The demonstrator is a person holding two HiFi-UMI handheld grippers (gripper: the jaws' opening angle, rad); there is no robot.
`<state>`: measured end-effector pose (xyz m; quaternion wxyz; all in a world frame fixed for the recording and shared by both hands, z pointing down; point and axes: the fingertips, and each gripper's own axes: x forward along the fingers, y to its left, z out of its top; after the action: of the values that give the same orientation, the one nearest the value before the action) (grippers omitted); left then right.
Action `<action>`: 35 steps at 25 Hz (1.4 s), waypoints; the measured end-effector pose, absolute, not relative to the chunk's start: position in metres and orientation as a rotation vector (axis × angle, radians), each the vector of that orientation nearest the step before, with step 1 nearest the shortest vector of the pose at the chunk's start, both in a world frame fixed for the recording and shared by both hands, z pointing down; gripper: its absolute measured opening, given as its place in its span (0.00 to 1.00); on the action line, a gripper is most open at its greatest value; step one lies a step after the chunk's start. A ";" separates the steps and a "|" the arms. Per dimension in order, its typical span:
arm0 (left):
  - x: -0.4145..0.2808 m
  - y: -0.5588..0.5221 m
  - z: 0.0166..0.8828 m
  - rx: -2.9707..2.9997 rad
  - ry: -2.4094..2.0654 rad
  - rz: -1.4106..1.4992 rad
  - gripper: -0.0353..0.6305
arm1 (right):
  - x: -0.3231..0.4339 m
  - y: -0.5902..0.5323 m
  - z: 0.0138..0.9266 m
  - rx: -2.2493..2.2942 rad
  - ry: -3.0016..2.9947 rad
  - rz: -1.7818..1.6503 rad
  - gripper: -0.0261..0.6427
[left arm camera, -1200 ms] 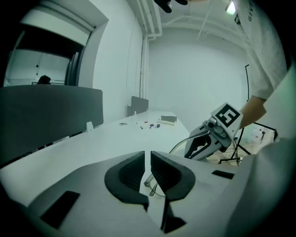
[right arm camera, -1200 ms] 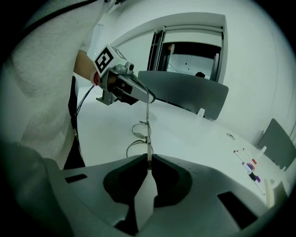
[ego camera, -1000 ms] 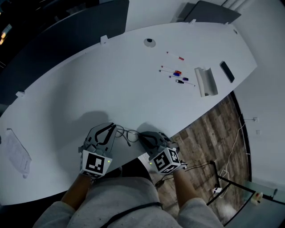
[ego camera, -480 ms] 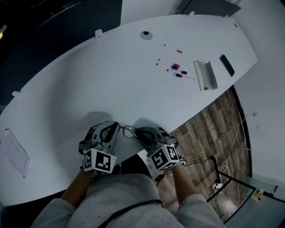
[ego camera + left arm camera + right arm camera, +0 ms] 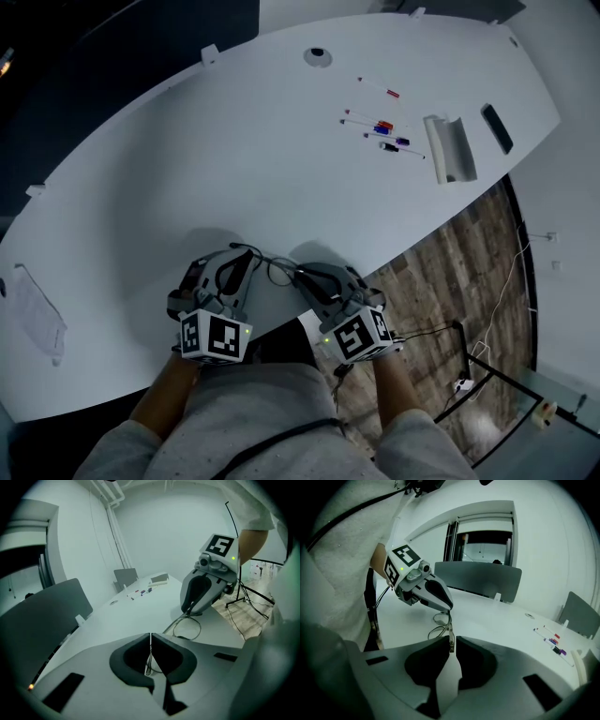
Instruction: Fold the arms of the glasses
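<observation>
Both left gripper [image 5: 247,261], jaws just closed, and right gripper [image 5: 303,276] pinch the glasses [image 5: 278,272].

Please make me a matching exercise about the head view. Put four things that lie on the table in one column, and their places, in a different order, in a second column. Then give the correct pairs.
Things:
1. glasses
2. markers
3. sheet of paper
4. flat black device

Places on the table, as the head view shows it:
A. at the left edge
B. right of the white tray, by the table's right end
C. left of the white tray, in a loose group
D. at the near edge, lowest in the picture

Pairs: 1-D, 2-C, 3-A, 4-B
</observation>
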<state>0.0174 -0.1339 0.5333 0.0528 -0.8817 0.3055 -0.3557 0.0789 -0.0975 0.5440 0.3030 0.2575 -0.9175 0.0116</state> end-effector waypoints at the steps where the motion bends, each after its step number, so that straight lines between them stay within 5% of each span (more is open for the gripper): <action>1: 0.019 -0.134 0.533 -2.678 0.920 -1.083 0.09 | 0.082 -0.099 0.543 0.697 -2.435 0.053 0.10; 8: 0.028 -0.136 0.533 -2.678 0.927 -1.096 0.08 | 0.096 -0.107 0.534 0.778 -2.573 0.286 0.10; 24: 0.025 -0.135 0.527 -2.716 0.959 -1.080 0.08 | 0.071 -0.110 0.514 0.760 -2.508 0.146 0.10; 30: -0.005 -0.117 0.513 -2.845 1.111 -0.932 0.08 | 0.070 -0.099 0.495 0.912 -2.510 0.192 0.10; 35: -0.049 -0.119 0.509 -3.101 1.489 -0.507 0.08 | 0.075 -0.092 0.485 1.176 -2.558 0.292 0.10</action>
<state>-0.0491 -0.1193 0.5090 -0.1672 -0.8793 0.4222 -0.1437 0.0751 -0.0921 0.4854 0.1547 0.4104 -0.8929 0.1017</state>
